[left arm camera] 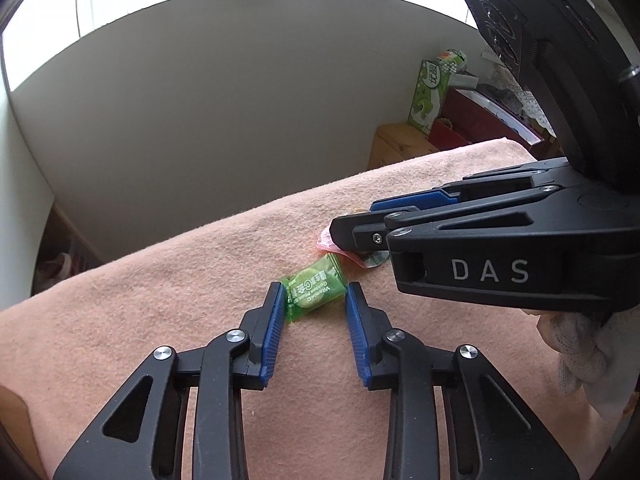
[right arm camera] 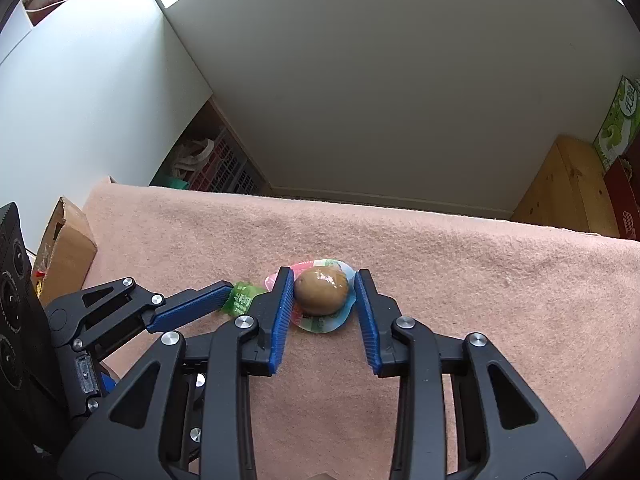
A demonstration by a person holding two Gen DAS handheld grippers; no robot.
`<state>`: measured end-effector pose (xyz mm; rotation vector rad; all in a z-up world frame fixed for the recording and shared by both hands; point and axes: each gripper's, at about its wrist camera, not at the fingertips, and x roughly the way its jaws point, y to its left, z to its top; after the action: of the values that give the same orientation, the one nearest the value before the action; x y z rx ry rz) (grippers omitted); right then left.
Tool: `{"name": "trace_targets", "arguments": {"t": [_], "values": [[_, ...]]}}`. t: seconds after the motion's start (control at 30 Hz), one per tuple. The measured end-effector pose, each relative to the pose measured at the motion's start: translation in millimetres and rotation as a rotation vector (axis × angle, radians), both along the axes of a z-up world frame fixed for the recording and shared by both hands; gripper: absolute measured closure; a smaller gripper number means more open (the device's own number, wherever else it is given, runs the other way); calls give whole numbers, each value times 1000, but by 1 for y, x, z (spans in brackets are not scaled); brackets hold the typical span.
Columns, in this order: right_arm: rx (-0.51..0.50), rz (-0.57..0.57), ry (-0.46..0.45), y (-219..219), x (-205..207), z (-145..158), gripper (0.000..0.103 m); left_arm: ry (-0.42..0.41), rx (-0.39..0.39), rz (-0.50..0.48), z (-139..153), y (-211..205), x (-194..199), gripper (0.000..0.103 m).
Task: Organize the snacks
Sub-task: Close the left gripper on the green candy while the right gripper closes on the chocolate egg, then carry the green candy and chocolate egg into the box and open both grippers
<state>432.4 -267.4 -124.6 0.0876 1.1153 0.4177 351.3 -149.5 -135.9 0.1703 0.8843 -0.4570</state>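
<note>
Seen from the left wrist, the left gripper [left arm camera: 316, 300] has its 2 blue jaws touching the ends of a green candy [left arm camera: 314, 291] on the pink-covered surface [left arm camera: 160, 300].

From the right wrist, the right gripper [right arm camera: 322, 290] has its jaws clamped on a brown packaged egg [right arm camera: 321, 292] lying just beside that candy [right arm camera: 242, 298].

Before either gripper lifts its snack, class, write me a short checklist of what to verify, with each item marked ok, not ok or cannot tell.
1. Green candy sits between the left gripper fingers: ok.
2. Left pads pressing on it: cannot tell.
3. Packaged egg centred in the right gripper: ok.
4. Right pads gripping the egg: cannot tell; the far pad looks slightly apart.
5. Grippers clear of each other: cannot tell; they sit very close.
6. Pink cloth flat beneath: ok.
</note>
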Motion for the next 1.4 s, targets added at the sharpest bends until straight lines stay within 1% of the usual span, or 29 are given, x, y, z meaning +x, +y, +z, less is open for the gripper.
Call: {"name": "trace_targets", "arguments": {"t": [0.2, 0.4, 0.47, 0.5, 0.57, 0.63, 0.7, 0.9, 1.07, 1.23, 1.4], "values": [[23, -13, -6, -12, -3, 2, 71, 9, -18, 8, 2, 5, -3, 76], [26, -18, -17, -19, -8, 7, 71, 16, -36, 13, 6, 15, -10, 78], [28, -19, -16, -19, -9, 7, 71, 17, -31, 13, 5, 15, -12, 79], [28, -20, -17, -18, -10, 7, 71, 16, -30, 14, 5, 16, -12, 81], [32, -17, -19, -18, -11, 8, 71, 8, -37, 19, 7, 19, -14, 89], [30, -17, -22, -17, -12, 9, 71, 10, -54, 21, 10, 22, -15, 90], [31, -16, -24, -17, -12, 11, 71, 8, -53, 29, 11, 24, -15, 94], [40, -6, -29, -19, -14, 16, 72, 11, -73, 57, 14, 35, -14, 98], [49, -1, -36, -18, -18, 20, 73, 22, -89, 83, 15, 50, -12, 98], [43, 3, -43, -17, -20, 23, 73, 31, -95, 82, 13, 47, -10, 98], [49, 5, -45, -18, -22, 25, 73, 34, -119, 87, 14, 47, -8, 99]]}}
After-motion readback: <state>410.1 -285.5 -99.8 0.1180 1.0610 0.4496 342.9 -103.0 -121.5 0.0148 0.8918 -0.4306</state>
